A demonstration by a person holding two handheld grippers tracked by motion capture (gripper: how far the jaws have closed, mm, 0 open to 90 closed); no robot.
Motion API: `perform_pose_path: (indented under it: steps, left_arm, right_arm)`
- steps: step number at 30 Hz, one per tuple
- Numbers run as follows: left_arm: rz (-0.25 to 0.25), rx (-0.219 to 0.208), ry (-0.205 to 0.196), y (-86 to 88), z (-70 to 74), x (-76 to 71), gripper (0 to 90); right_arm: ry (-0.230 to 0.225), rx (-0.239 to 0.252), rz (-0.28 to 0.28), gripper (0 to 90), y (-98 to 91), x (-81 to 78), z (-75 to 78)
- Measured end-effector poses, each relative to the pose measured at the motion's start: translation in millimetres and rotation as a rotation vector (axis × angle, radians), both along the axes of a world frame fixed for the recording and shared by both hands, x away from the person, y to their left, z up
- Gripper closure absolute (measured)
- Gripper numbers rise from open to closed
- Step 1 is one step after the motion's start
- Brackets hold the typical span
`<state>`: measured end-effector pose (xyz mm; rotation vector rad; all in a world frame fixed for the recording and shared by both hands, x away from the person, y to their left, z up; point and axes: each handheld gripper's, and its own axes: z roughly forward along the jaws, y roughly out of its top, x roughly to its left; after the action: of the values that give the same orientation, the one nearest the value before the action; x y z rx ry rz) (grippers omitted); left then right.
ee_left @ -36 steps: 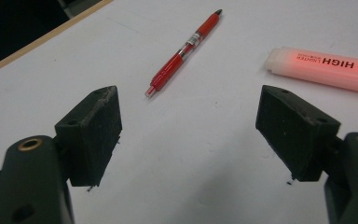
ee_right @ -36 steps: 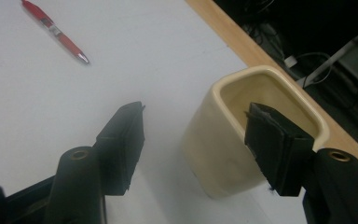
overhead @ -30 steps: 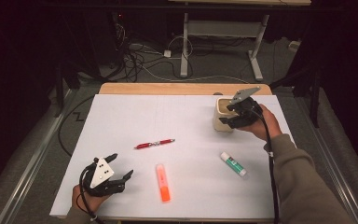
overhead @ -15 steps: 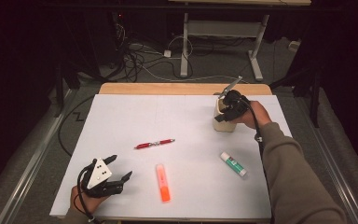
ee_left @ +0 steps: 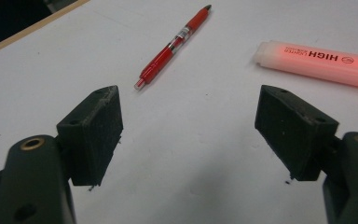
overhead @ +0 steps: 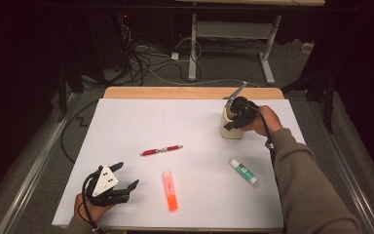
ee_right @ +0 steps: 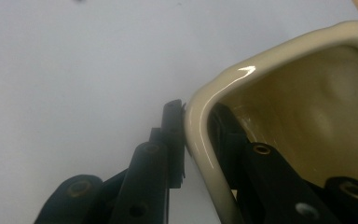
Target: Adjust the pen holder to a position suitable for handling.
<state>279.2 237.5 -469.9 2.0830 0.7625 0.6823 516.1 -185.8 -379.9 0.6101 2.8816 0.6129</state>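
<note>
Tabletop scene, read from the near edge outward. Left gripper point(overhead: 121, 176) rests at the near left corner of the white sheet point(overhead: 195, 131), its jaws spread wide with nothing between them; in the left gripper view bare sheet lies in the gap, with the red pen point(ee_left: 173, 45) ahead of the left jaw and the orange highlighter point(ee_left: 319, 63) ahead of the right one, both well clear of the pads. Highlighter point(overhead: 170, 190) lies near the front edge, roughly lengthwise toward the person. Glue stick point(overhead: 244, 171) lies to its right, tilted, just beside the sleeve point(overhead: 307, 190) of the right arm. Pen point(overhead: 161, 150) sits farther in, near the middle of the sheet, with open white surface on all sides of it.

Cream cup point(overhead: 233, 127) stands upright at the far right of the sheet, near the right margin and a little short of the wooden table edge point(overhead: 190, 92) behind it. Right gripper point(overhead: 237, 113) comes at it from the right, and its jaws have just been closing: in the right gripper view one jaw lies against the outside of the cup wall point(ee_right: 200, 135) and the other stands inside the hollow, so the rim is pinched between them (a grip on the wall, not around the whole cup). Broad empty sheet extends left of the cup; the sheet's right margin is close.
</note>
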Motion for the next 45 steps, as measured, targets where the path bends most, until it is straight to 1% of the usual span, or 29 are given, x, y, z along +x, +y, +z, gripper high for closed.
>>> perform_pose_path:
  steps: [4, 7, 8, 11, 12, 13, 14, 16, 17, 19, 20, 21, 22, 23, 24, 25, 29, 30, 31, 32, 33, 34, 35, 37, 38, 39, 40, 43, 45]
  left_arm:
    - [0.005, 0.003, -0.002, 1.0, 0.0, 0.2, 22.6]
    - [0.004, 0.007, 0.000, 0.8, -0.1, 0.3, 22.6]
    - [0.008, 0.005, 0.014, 0.3, -0.4, -0.5, 22.6]
    - [0.007, 0.008, 0.015, -0.1, -0.4, -0.7, 22.6]
    - [0.005, 0.009, 0.016, -0.1, -0.4, -0.8, 22.6]
    - [0.001, 0.013, 0.004, 0.0, -0.3, -0.3, 22.6]
    - [0.006, 0.010, 0.016, -0.2, -0.5, -0.9, 22.6]
    - [0.005, 0.012, 0.018, -0.6, -0.5, -0.9, 22.6]
    - [-0.001, 0.018, 0.006, -0.5, -0.2, -0.5, 22.6]
    - [-0.002, 0.022, 0.005, -0.8, -0.1, -0.5, 22.6]
    - [0.000, 0.019, 0.019, -1.3, -0.5, -1.2, 22.6]
    - [-0.001, 0.020, 0.021, -1.5, -0.5, -1.2, 22.6]
    - [-0.006, 0.024, 0.010, -1.4, -0.2, -0.8, 22.6]
    - [-0.007, 0.025, 0.009, -1.5, -0.3, -0.8, 22.6]
    - [-0.003, 0.020, 0.023, -1.9, -0.7, -1.4, 22.6]
    - [-0.006, 0.025, 0.013, -1.7, -0.6, -0.8, 22.6]
    - [-0.006, 0.027, 0.014, -1.7, -1.2, 0.0, 22.6]
    - [-0.005, 0.029, 0.014, -1.8, -1.3, 0.1, 22.6]
    - [-0.007, 0.029, 0.015, -2.0, -1.3, 0.1, 22.6]
    - [-0.009, 0.031, 0.016, -2.2, -1.3, 0.1, 22.6]
    - [-0.006, 0.029, 0.029, -2.8, -1.5, -0.7, 22.6]
    - [-0.009, 0.028, 0.030, -3.0, -1.5, -0.7, 22.6]
    - [-0.014, 0.034, 0.019, -3.1, -1.3, -0.2, 22.6]
    - [-0.015, 0.035, 0.018, -3.2, -1.3, -0.4, 22.6]
    - [-0.010, 0.030, 0.031, -3.4, -1.7, -1.1, 22.6]
    - [-0.012, 0.034, 0.020, -3.1, -1.6, -0.6, 22.6]
    - [-0.008, 0.029, 0.034, -3.2, -2.0, -1.0, 22.6]
    - [-0.007, 0.030, 0.033, -3.1, -2.1, -1.1, 22.6]
    - [-0.007, 0.033, 0.034, -3.3, -2.0, -1.1, 22.6]
  right_arm:
    - [-0.009, 0.013, 0.032, 78.3, 14.5, -9.7, -1.1]
    - [-0.013, 0.004, 0.067, 78.3, 29.4, -19.9, -1.5]
    - [-0.011, 0.001, 0.077, 78.4, 34.2, -23.6, -1.3]
    - [-0.015, -0.001, 0.123, 78.4, 49.9, -35.1, -2.1]
    - [-0.014, 0.007, 0.133, 78.4, 54.7, -38.5, -2.9]
    - [-0.018, 0.002, 0.139, 78.3, 59.5, -42.5, -2.9]
    - [-0.018, 0.005, 0.150, 78.3, 63.9, -45.9, -3.3]
    - [-0.011, 0.013, 0.157, 78.2, 70.7, -51.6, -3.2]
    - [-0.007, 0.022, 0.160, 78.2, 73.5, -53.5, -3.1]
    - [-0.001, 0.037, 0.146, 78.0, 79.6, -58.0, -3.4]
    - [0.000, 0.035, 0.141, 77.9, 82.7, -60.1, -3.6]
    - [-0.001, 0.031, 0.139, 77.6, 85.2, -61.9, -4.1]
    - [-0.002, 0.028, 0.133, 77.3, 87.4, -63.2, -4.5]
    - [-0.002, 0.037, 0.126, 77.0, 88.6, -63.1, -5.6]
    - [-0.003, 0.041, 0.109, 76.8, 88.9, -62.9, -6.0]
    - [-0.005, 0.045, 0.097, 76.6, 89.0, -62.5, -6.3]
    - [-0.015, 0.048, 0.057, 76.4, 91.4, -63.6, -6.6]
    - [-0.018, 0.047, 0.058, 76.6, 92.1, -64.1, -6.6]
    - [-0.016, 0.056, 0.049, 77.2, 92.2, -64.5, -6.2]
    - [-0.019, 0.068, 0.046, 77.7, 92.1, -64.4, -5.6]
    - [-0.021, 0.076, 0.045, 77.6, 92.2, -64.9, -5.4]
    - [-0.027, 0.076, 0.047, 76.9, 92.2, -65.2, -4.4]
    - [-0.032, 0.082, 0.046, 76.4, 91.9, -65.3, -4.0]
    - [-0.034, 0.091, 0.043, 74.9, 90.7, -65.6, -2.8]
    - [-0.038, 0.097, 0.040, 74.0, 89.8, -66.2, -2.1]
    - [-0.046, 0.095, 0.044, 73.2, 89.1, -66.8, -1.0]
    - [-0.050, 0.099, 0.045, 72.5, 88.0, -67.9, 0.9]
    - [-0.065, 0.132, 0.054, 71.7, 83.1, -70.9, 7.4]
    - [-0.099, 0.145, 0.054, 69.9, 79.9, -73.5, 11.4]
